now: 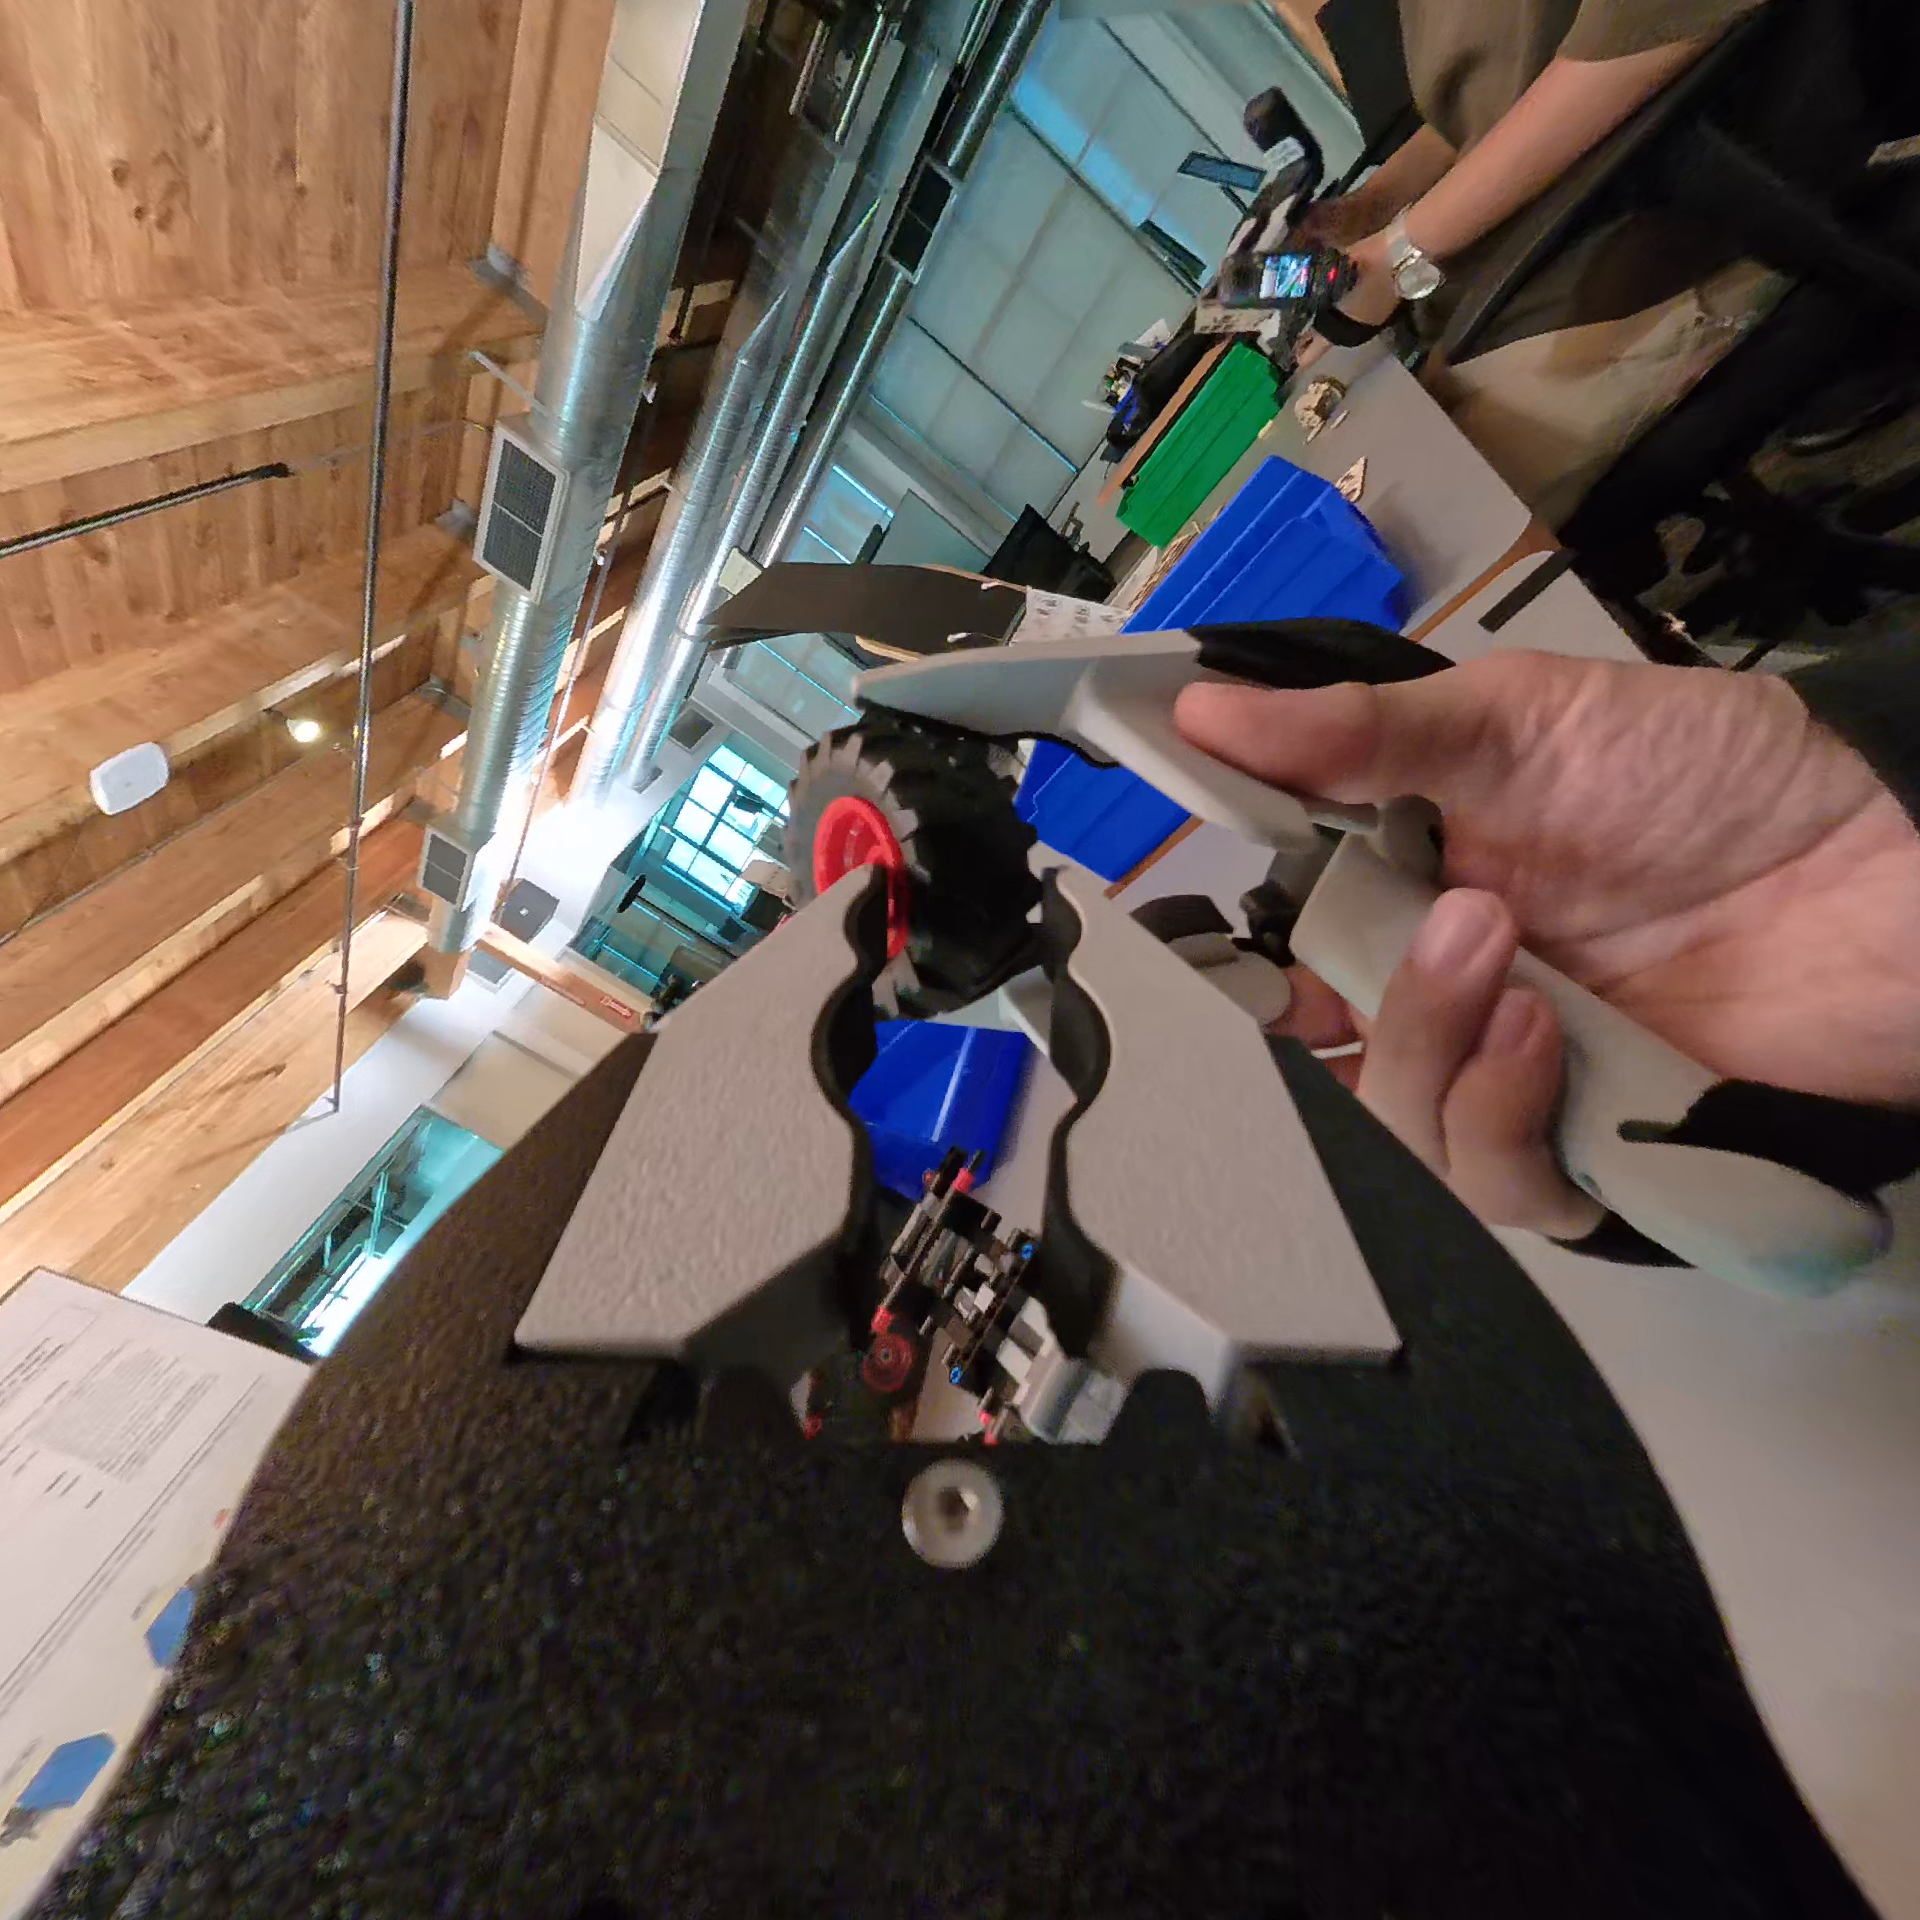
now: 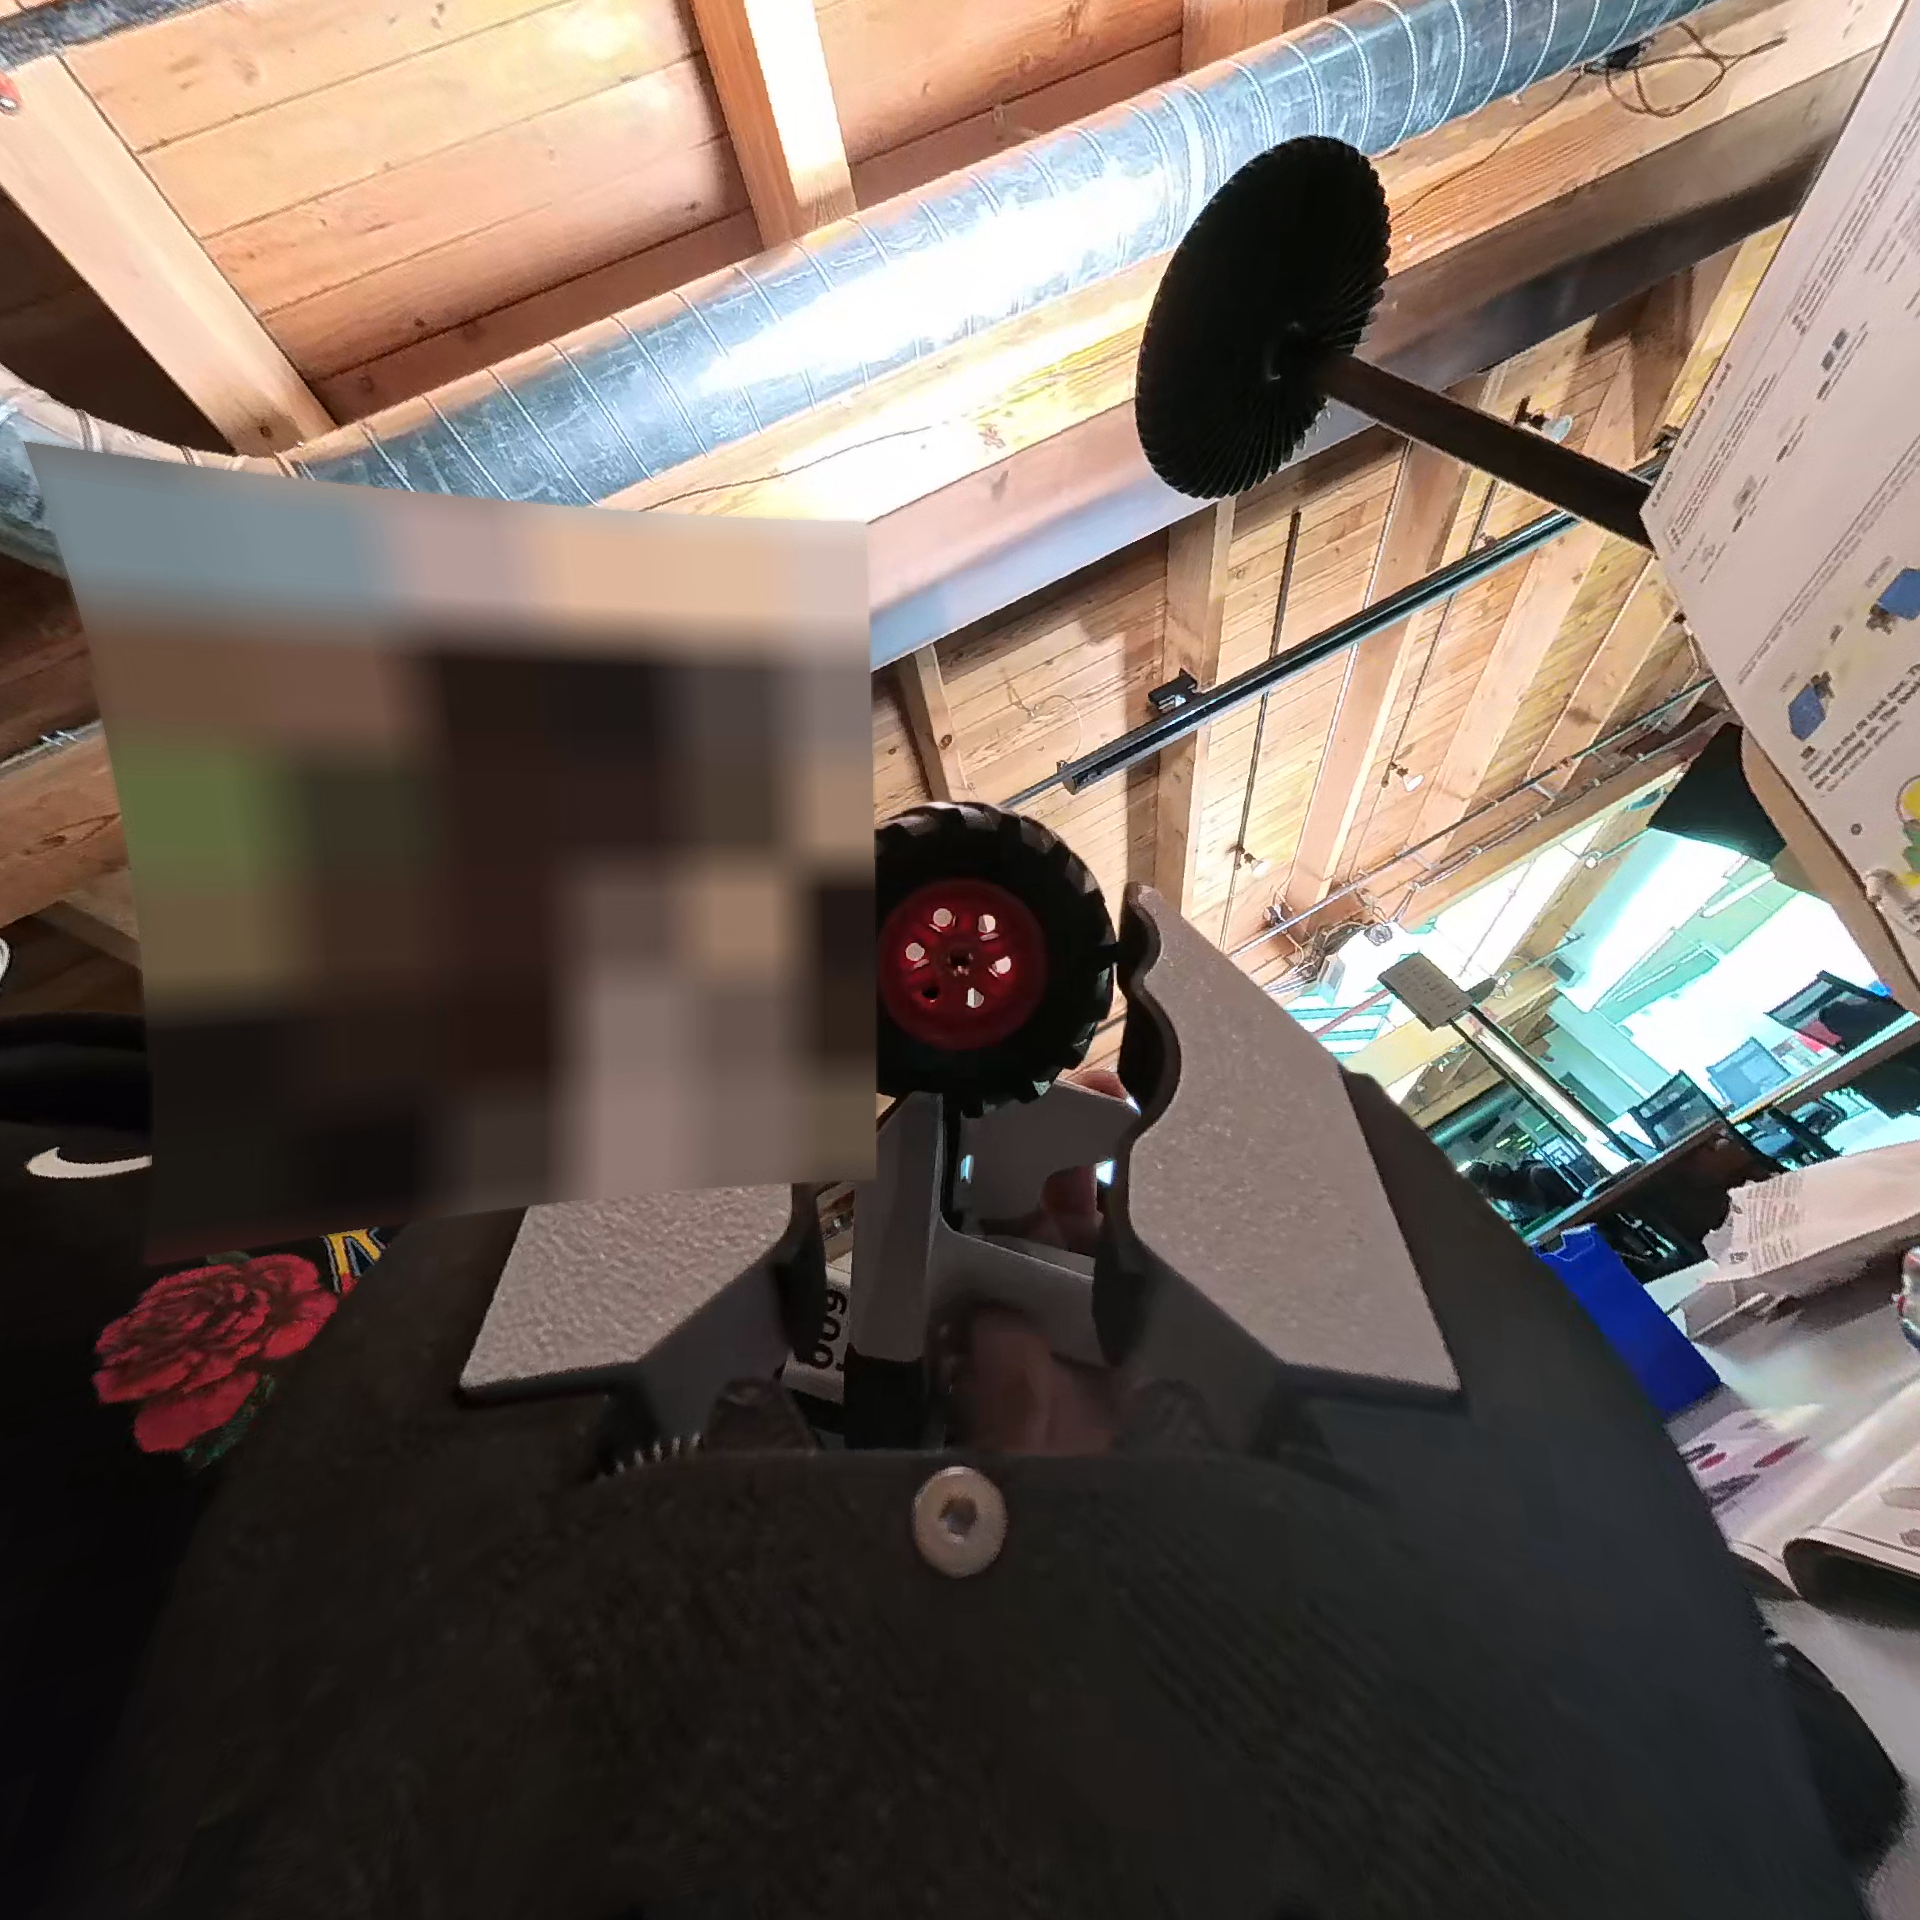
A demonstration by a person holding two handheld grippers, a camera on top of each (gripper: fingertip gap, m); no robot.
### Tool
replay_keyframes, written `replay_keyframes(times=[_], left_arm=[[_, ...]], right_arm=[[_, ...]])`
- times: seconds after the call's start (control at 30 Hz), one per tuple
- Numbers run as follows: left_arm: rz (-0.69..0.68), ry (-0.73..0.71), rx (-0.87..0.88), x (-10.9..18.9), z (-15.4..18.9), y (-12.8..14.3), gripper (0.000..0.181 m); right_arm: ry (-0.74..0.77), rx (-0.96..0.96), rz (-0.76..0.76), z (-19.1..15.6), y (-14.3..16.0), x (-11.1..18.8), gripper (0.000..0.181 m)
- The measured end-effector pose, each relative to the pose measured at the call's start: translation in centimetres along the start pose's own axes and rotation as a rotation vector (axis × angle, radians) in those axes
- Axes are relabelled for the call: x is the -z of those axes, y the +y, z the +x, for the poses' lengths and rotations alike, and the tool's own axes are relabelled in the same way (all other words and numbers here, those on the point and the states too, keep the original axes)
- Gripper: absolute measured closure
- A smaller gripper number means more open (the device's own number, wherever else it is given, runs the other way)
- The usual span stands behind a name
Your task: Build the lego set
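**A:** Where's the wheel (image 2: pixel 961 961)?

**B:** Up in the air, well off the worktop (image 1: pixel 1714 1558). The right gripper (image 1: pixel 930 847) comes in from 3 o'clock with its fingers (image 1: pixel 1039 665) closed on the tyre from both sides.

**A:** And the left gripper (image 1: pixel 956 894)?

**B:** Its fingers are narrow and seem clamped on the black lego frame (image 1: pixel 951 1299), down near their base. The wheel sits at 12 o'clock, just past their tips.

**A:** Why hold them like that?

**B:** Probably one side steadies the frame while the other lines the wheel up to push it on.
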State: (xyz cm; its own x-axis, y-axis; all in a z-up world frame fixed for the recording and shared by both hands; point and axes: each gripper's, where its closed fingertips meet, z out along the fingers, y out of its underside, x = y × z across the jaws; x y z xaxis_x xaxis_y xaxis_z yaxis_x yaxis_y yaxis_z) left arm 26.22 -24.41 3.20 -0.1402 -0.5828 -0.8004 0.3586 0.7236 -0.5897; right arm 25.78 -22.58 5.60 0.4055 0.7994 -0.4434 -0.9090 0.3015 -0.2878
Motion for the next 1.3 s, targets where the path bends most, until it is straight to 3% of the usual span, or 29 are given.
replay_keyframes(times=[0.13, 0.23, 0.37, 0.57, 0.67, 0.97, 1.2, 1.3], left_arm=[[-0.009, 0.001, 0.034, 0.3, 0.0, 0.5, 0.156], [0.014, 0.020, 0.187, 0.6, -0.2, 0.9, 0.156], [0.144, 0.091, 0.618, 1.5, -1.1, 0.9, 0.156], [0.541, 0.224, 1.396, 4.2, -5.6, 1.2, 0.158], [0.651, 0.281, 1.632, 5.0, -6.8, 2.1, 0.157], [0.553, 0.343, 1.830, 4.1, -5.3, 3.0, 0.157], [0.486, 0.399, 1.849, 3.6, -4.0, 2.5, 0.157], [0.422, 0.420, 1.809, 3.3, -3.1, 2.4, 0.157]], right_arm=[[0.038, 0.033, -0.028, 0.6, 0.3, 0.1, 0.122], [0.109, 0.104, -0.071, 1.4, 0.3, 0.1, 0.125], [0.256, 0.323, -0.138, 2.2, -0.2, -0.2, 0.127], [0.512, 0.718, -0.389, 3.1, -0.2, -1.2, 0.104], [0.555, 0.867, -0.503, 3.0, 0.7, -2.2, 0.099], [0.653, 1.330, -0.948, 4.8, 2.6, -1.4, 0.100], [0.692, 1.394, -1.109, 6.2, 2.4, -0.5, 0.097], [0.693, 1.419, -1.176, 6.5, 2.4, -0.3, 0.113]])
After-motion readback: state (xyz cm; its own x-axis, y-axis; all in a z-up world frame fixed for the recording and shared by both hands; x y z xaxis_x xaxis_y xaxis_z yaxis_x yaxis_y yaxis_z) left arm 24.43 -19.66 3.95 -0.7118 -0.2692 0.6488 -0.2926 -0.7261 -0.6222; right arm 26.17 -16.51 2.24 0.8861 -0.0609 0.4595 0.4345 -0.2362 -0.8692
